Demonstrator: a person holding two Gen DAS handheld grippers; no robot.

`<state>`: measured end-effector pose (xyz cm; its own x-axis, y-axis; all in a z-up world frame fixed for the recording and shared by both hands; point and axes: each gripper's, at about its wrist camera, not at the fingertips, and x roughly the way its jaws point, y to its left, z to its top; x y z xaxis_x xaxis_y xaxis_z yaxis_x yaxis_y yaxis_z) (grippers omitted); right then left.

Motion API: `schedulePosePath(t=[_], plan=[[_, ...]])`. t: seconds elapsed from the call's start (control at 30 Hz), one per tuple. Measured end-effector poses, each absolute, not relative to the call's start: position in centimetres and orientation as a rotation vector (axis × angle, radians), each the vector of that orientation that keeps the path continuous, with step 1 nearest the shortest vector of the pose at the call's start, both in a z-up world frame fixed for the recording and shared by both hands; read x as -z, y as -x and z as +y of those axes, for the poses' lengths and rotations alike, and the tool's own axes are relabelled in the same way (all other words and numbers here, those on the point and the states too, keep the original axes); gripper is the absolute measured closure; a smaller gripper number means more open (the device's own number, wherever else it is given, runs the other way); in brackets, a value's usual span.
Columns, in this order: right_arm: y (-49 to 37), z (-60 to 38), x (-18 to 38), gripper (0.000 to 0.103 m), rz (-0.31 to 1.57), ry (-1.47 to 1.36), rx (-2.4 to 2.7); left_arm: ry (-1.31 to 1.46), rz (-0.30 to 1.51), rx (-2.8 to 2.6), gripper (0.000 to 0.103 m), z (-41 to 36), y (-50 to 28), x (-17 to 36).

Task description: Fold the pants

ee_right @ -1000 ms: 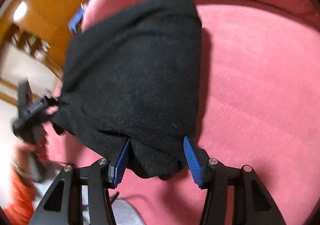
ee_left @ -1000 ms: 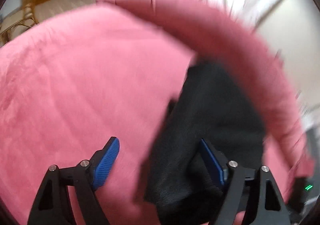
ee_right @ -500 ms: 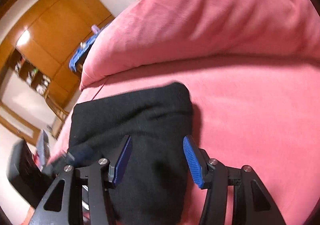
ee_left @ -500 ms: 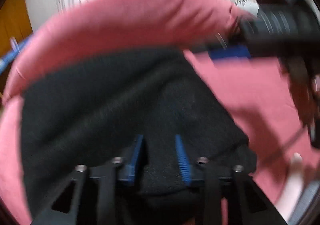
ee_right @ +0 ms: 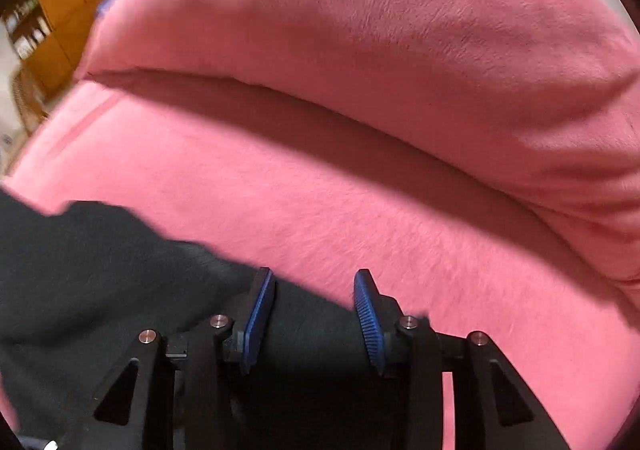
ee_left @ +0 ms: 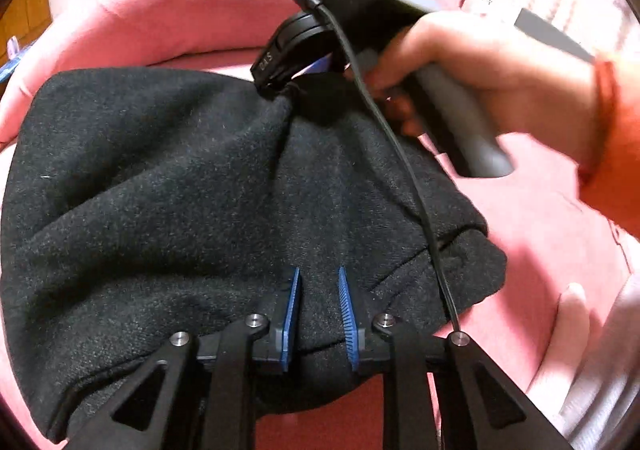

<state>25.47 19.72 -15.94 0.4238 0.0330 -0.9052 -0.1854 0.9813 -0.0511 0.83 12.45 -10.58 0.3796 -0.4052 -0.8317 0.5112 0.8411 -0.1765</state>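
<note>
Your black pants [ee_left: 168,210] lie bunched in a thick, partly folded heap on the pink cushion [ee_left: 552,234], with the cushion's raised pink bolster [ee_left: 180,2] curving just behind the heap. Your left gripper [ee_left: 319,310] points down into the near edge of the pants; its blue pads [ee_left: 292,314] stand narrow and are closing, with a ridge of black cloth between them, and the cloth appears pinched where it rises between the pads. Your right gripper [ee_left: 304,84] sits at the far edge of the pants, next to the bolster, with your right hand [ee_left: 472,62] wrapped around its grey handle and an orange sleeve [ee_left: 616,138] at the wrist. From the left wrist view, the cloth gathers into a puckered knot at that gripper's tip, and a black cable [ee_left: 408,170] runs from it across the pants toward the left gripper. In the right wrist view, the right gripper [ee_right: 314,314] shows its blue fingers [ee_right: 368,314] at a middling gap and closing, with a fold of the pants [ee_right: 100,270] lying between them; that picture is blurred, so you cannot tell whether the pads already press on the cloth. Beyond those fingers the cushion's seat runs bare up to the shadowed seam under the bolster.
</note>
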Motion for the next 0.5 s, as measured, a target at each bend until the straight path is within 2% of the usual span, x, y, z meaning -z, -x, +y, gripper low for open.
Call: schedulePosePath(t=[0.13,0.27,0.33,0.43,0.47,0.5], plan=[[-25.3,16.3,14.6,0.062,1.079,-0.101,-0.149,0.084,0.944,0.684,0.087,17.6,-1.6,7.4],[-18.9,13.2,9.6,0.061,0.926,-0.187,-0.269,0.309,0.864,0.461,0.087,24.1,-4.1,5.8],[-14.6,12.9,7.9,0.061,0.894,-0.178,-0.383,0.359,0.897,0.372,0.087,26.3,-5.0,6.4],[-10.2,14.9,8.4,0.061,0.995,-0.055,-0.500,0.364,0.972,0.301,0.088,27.8,-6.2,7.7],[-8.7,16.1,9.1,0.061,1.031,0.037,-0.496,0.325,0.990,0.288,0.090,27.6,-6.7,8.1],[-7.9,17.0,9.8,0.061,1.054,0.104,-0.477,0.259,0.996,0.260,0.097,27.6,-7.1,8.4]])
